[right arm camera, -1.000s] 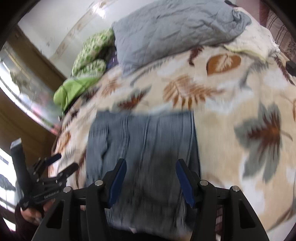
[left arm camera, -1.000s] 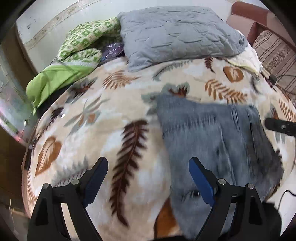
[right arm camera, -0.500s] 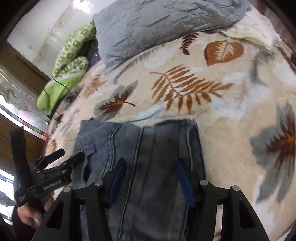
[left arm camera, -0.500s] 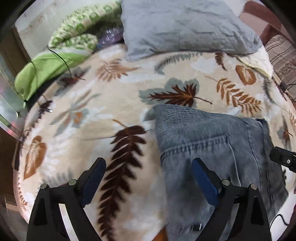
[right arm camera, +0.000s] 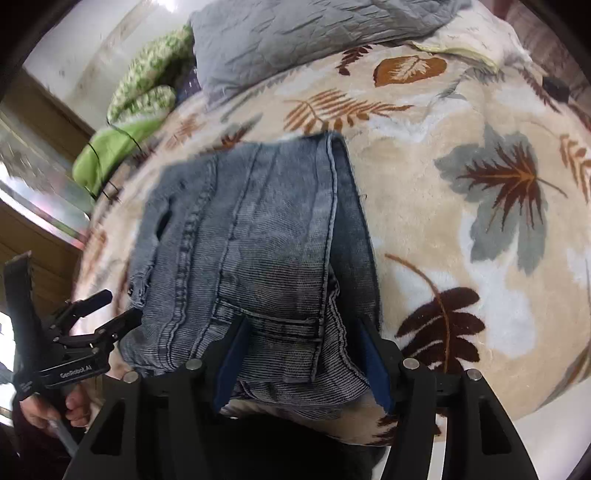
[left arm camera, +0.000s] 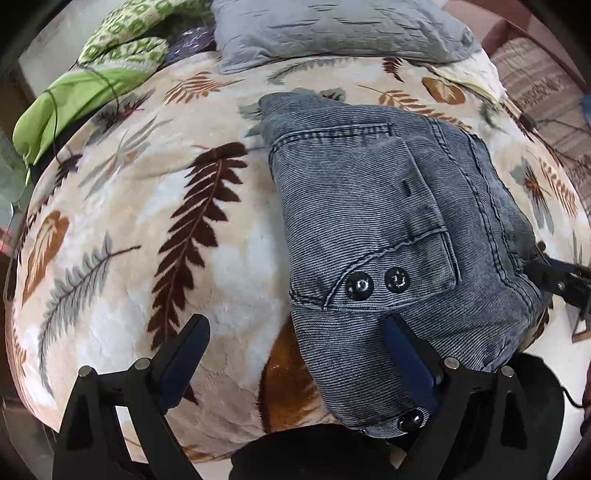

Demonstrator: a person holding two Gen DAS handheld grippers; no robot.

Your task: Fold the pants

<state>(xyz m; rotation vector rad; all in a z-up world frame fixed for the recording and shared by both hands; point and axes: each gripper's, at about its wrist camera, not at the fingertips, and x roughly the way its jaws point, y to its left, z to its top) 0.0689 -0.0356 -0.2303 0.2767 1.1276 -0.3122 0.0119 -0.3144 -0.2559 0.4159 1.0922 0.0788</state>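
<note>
The left gripper (left arm camera: pixel 295 354), black with dark blue pads, has its jaws spread wide, holding nothing. Its right pad (left arm camera: pixel 404 354) lies over the near-left part of the folded grey-blue corduroy pants (left arm camera: pixel 388 229), while its left pad hangs over bare blanket. The pants lie in a compact folded bundle ahead and to the right of this gripper, a pocket flap with two dark round snaps (left arm camera: pixel 376 282) facing up, and another snap near the closest edge.

The right gripper (right arm camera: pixel 301 363), of the same build, also stands open, its two blue pads straddling the near end of the pants (right arm camera: pixel 258 240), where a stitched seam and belt loop run between them. Whether the pads touch the cloth cannot be told. From the right wrist view, the left gripper (right arm camera: pixel 107 314) reaches in from the left side, level with the pants' left edge, and the person's hand (right arm camera: pixel 55 410) grips its handle low in the corner.

The pants rest on a plush cream blanket printed with brown and grey leaves (left arm camera: pixel 140 221), spread over a bed. At the far end lies a quilted grey pillow (left arm camera: pixel 332 29), with a green-and-white patterned cushion (left arm camera: pixel 125 40) and a bright green cloth (left arm camera: pixel 70 99) to its left.
</note>
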